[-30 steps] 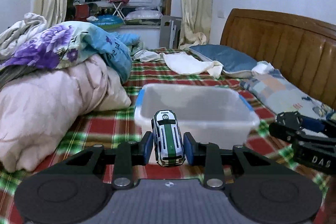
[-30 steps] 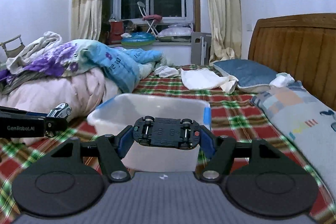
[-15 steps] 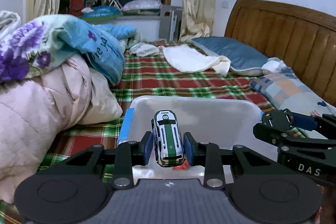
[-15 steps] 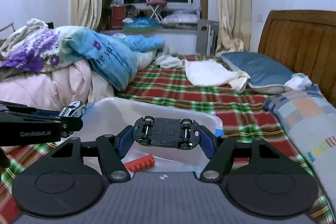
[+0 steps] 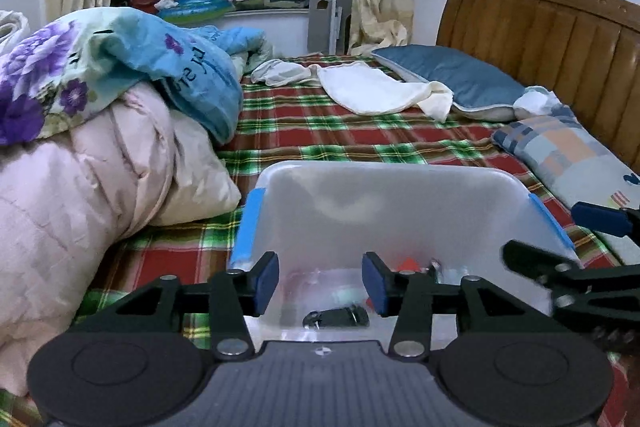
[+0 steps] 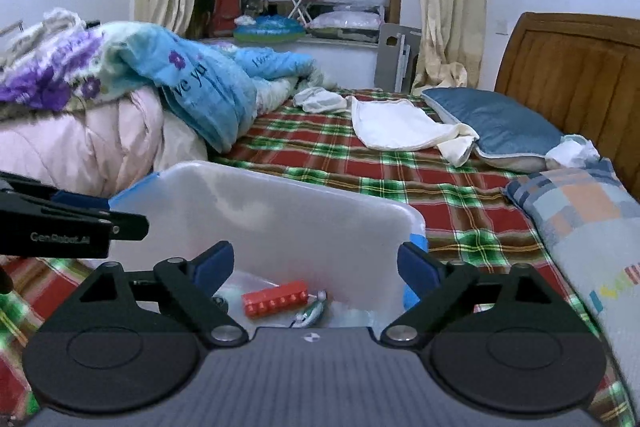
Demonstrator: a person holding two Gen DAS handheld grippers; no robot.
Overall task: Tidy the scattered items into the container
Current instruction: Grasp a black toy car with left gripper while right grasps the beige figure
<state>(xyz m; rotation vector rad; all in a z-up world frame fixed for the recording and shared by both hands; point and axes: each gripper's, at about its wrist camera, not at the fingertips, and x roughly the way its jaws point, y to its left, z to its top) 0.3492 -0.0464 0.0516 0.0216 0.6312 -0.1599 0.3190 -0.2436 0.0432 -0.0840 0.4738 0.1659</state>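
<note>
One translucent plastic container (image 5: 392,203) with two blue handles. Inside it: one red toy brick (image 6: 276,298), one dark toy car (image 5: 336,317) lying underside up, one white-and-green toy car (image 6: 310,313), partly hidden. Two grippers: left gripper (image 5: 320,281) and right gripper (image 6: 316,267), each with two blue-padded fingers spread apart, nothing between them. On the bed: two pillows, one blue pillow (image 5: 452,79), one patchwork pillow (image 5: 568,163).

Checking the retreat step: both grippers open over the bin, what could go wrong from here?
1. The left gripper and right gripper hang close side by side above the container; they could clip each other when withdrawing.
2. Open fingers sit low near the rim; a careless lift might snag the light container and drag it across the plaid sheet.
3. A dark toy car lies near the front wall, possibly upside down.
</note>
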